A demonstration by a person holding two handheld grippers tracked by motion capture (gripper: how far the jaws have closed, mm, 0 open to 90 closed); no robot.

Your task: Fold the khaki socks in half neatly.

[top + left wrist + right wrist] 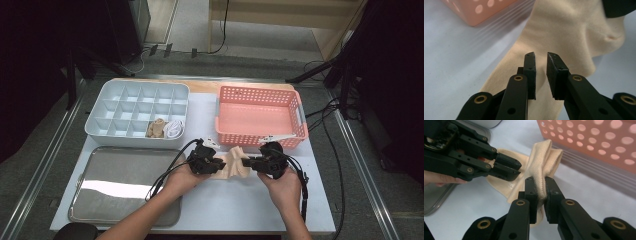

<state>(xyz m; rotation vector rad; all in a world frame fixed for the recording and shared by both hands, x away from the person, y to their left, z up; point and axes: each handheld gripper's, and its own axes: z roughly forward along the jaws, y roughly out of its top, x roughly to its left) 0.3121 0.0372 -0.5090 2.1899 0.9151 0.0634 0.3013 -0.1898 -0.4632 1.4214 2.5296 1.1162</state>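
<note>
Right gripper [539, 191] is pinching a bunched fold of the cream sock [235, 162], lifted off the table. Left gripper [541, 72] hovers over the flat end, jaws slightly apart with nothing between them. The sock lies just in front of the pink basket [260, 137], long axis running gripper to gripper. Left is nearer the free end, so I'd expect it to grab next.
</note>
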